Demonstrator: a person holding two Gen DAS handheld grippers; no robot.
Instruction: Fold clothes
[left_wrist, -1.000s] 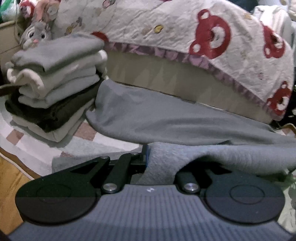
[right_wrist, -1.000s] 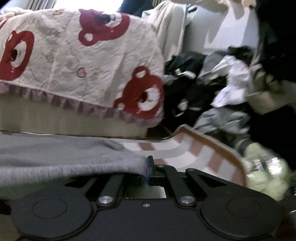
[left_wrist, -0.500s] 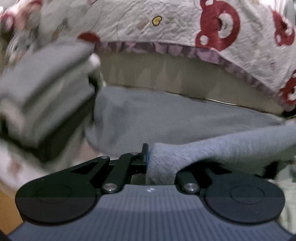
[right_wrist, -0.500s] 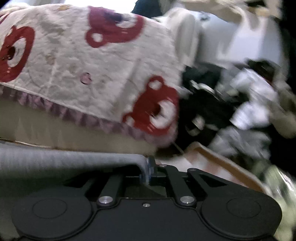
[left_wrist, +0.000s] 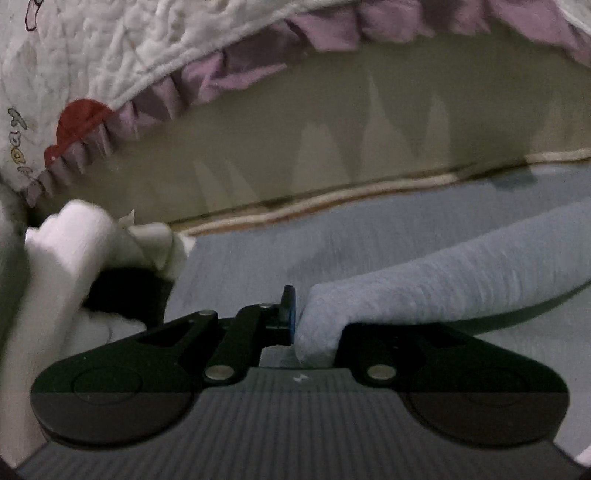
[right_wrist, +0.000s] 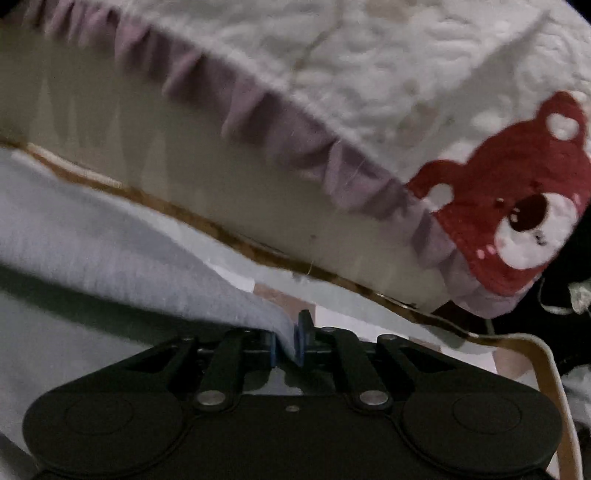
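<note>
A grey garment lies spread on the rug in front of the bed. Its near edge is lifted as a folded roll that runs from my left gripper across to my right gripper. The left jaws are opening, with the thick grey fold still between them, against the blue pad; the other finger is hidden under cloth. In the right wrist view the grey garment's thin corner sits between both blue pads, and those jaws are opening too. Both grippers are low, near the bed.
The bed's beige side rises just ahead, with a white bear-print quilt and purple ruffle hanging over it. A stack of folded clothes stands close on the left. The checked rug shows right of the garment, dark clothes beyond.
Both grippers have swept forward and down toward the bed, carrying the garment's edge over its spread part. The bed side now fills both views and the folded stack is close on the left.
</note>
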